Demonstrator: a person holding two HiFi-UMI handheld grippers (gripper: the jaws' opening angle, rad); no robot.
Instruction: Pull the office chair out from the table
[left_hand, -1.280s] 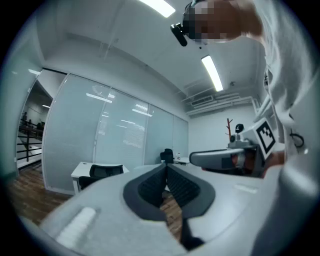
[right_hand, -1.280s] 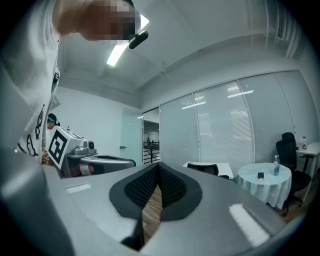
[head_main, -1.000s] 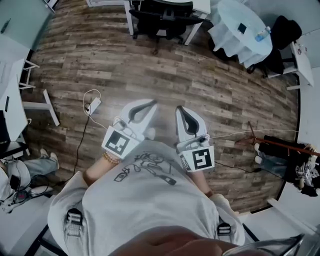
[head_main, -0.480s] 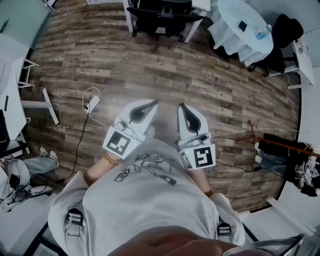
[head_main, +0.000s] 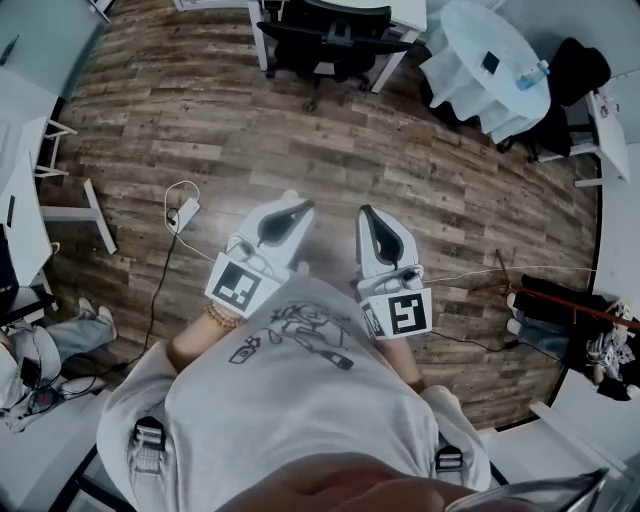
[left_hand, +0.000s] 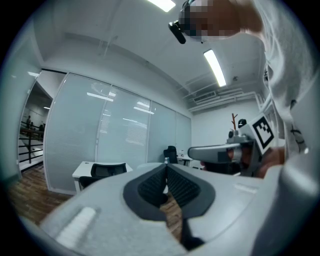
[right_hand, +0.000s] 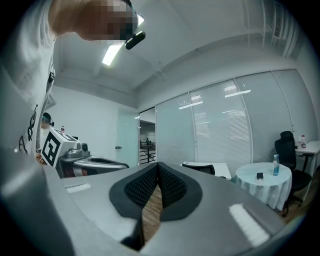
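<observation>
A wooden floor is being shown across the whole room. At its far right a round cloth-covered table is standing. Beside it, a black office chair is being kept tucked against a white counter, well apart from the person. The left hand-held gripper and the right hand-held gripper are being held side by side before the chest, each clenched on nothing. A white power strip is lying near the left one.
</observation>
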